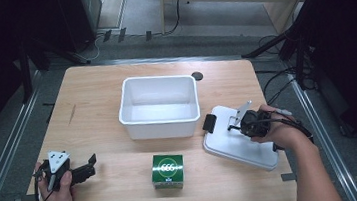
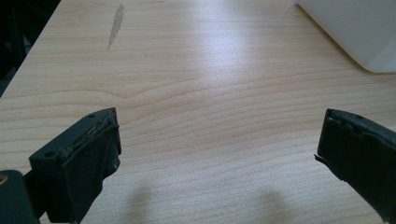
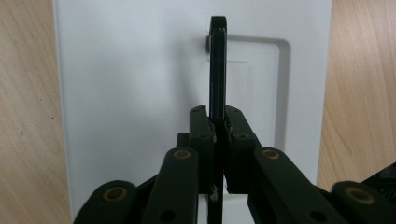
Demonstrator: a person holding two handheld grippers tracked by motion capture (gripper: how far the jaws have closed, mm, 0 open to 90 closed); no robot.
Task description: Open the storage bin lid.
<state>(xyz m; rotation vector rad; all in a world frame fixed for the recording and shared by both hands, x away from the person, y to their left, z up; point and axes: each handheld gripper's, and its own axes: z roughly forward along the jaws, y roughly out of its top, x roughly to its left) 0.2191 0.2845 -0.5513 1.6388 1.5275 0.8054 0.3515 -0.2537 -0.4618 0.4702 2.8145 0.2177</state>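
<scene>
A white lid [image 1: 236, 147] lies flat on the table's right side, with a black handle [image 1: 210, 122] standing up from it. My right gripper [image 1: 233, 126] reaches over the lid. In the right gripper view the jaws [image 3: 218, 126] sit tight against both sides of the thin black handle [image 3: 217, 65], above the white lid [image 3: 130, 93]. My left gripper [image 1: 92, 166] rests on the table at the near left. Its jaws [image 2: 219, 130] stand wide apart over bare wood, with nothing between them.
An open white bin [image 1: 159, 127] stands mid-table, and its corner [image 2: 355, 32] shows in the left gripper view. A green box [image 1: 168, 171] sits near the front edge, between the two hands. A small dark disc [image 1: 197, 76] lies behind the bin.
</scene>
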